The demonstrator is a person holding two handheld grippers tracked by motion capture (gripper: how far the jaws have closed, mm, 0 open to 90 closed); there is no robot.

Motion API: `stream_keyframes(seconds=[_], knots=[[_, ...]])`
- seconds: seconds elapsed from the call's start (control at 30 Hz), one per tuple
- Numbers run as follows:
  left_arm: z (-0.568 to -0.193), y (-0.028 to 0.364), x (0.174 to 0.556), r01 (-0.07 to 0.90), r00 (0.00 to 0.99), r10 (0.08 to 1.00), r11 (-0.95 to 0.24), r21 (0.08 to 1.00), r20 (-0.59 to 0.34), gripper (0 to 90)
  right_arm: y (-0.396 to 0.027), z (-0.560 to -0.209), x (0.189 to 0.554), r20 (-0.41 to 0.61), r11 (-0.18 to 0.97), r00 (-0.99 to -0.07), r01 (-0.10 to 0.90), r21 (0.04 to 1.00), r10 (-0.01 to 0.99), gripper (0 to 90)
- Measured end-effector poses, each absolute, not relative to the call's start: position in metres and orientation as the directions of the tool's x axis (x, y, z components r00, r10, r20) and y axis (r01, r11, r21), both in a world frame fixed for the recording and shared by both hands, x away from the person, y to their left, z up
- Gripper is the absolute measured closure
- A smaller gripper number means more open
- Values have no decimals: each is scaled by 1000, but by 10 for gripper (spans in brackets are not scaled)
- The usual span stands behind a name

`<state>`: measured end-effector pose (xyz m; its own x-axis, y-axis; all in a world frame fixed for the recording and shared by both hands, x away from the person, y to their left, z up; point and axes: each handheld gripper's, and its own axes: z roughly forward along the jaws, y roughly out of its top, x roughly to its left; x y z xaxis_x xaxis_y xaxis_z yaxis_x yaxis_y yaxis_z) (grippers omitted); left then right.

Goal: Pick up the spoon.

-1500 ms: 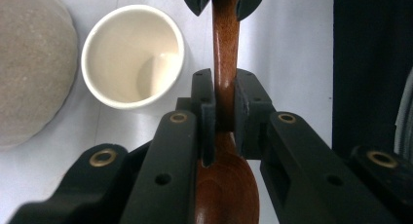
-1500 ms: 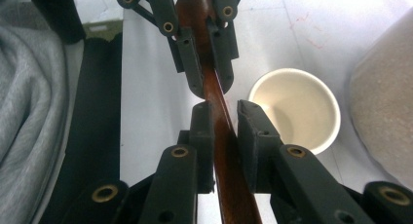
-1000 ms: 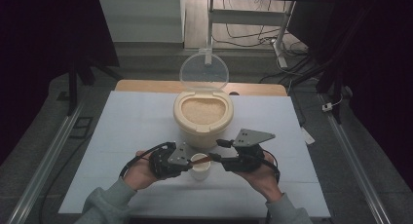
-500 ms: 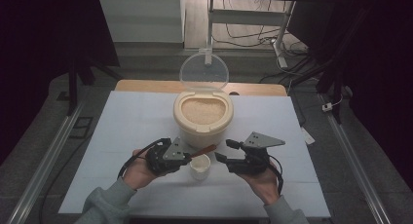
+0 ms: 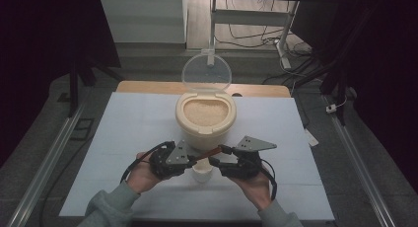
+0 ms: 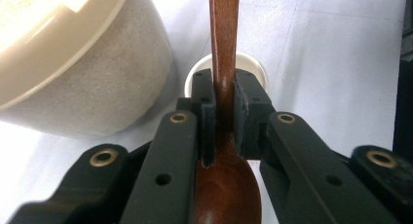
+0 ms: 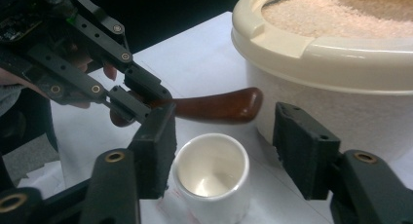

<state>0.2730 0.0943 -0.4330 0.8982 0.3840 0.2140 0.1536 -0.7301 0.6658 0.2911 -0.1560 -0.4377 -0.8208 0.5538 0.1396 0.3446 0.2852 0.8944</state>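
While clamped in the left claw [image 6: 224,112], wooden spoon [image 7: 204,107] hung just above the white cup [image 7: 210,177], beside the rice container [image 5: 205,119]. Right claw [image 7: 234,151], just closing, stood wide around the cup, gripping nothing. Next: probably regrasping the handle for scooping.

A pale sheet [image 5: 123,138] is covering the wooden desk [image 5: 148,87] while grey floor [image 5: 44,138] is lying dim around it (cables [image 5: 246,37] are trailing under a far metal-legged table [image 5: 256,15]).

A dark wooden spoon [image 7: 204,107] hangs roughly level above a small white cup [image 7: 210,182]. The cup stands upright and empty on the counter [image 5: 123,133], just beside the rice container [image 5: 204,119].
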Motion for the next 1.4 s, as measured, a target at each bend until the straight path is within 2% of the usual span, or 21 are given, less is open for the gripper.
stream_keyframes(seconds=[0.4,0.63,0.97,1.27,1.4], knots=[[-432,93,271,138,898,376,-732,667,227,799,-148,-439,291,206,216,-822,366,905,531,617],[-432,94,271,137,890,385,-736,662,243,800,-148,-439,293,273,152,-829,389,909,488,705],[-432,93,269,126,888,382,-737,664,256,801,-148,-439,293,313,77,-854,376,924,415,819],[-431,93,267,120,886,387,-725,678,257,793,-149,-439,291,301,46,-869,346,937,394,837],[-429,97,268,139,886,408,-691,710,223,771,-151,-439,291,309,23,-869,344,939,387,837]])
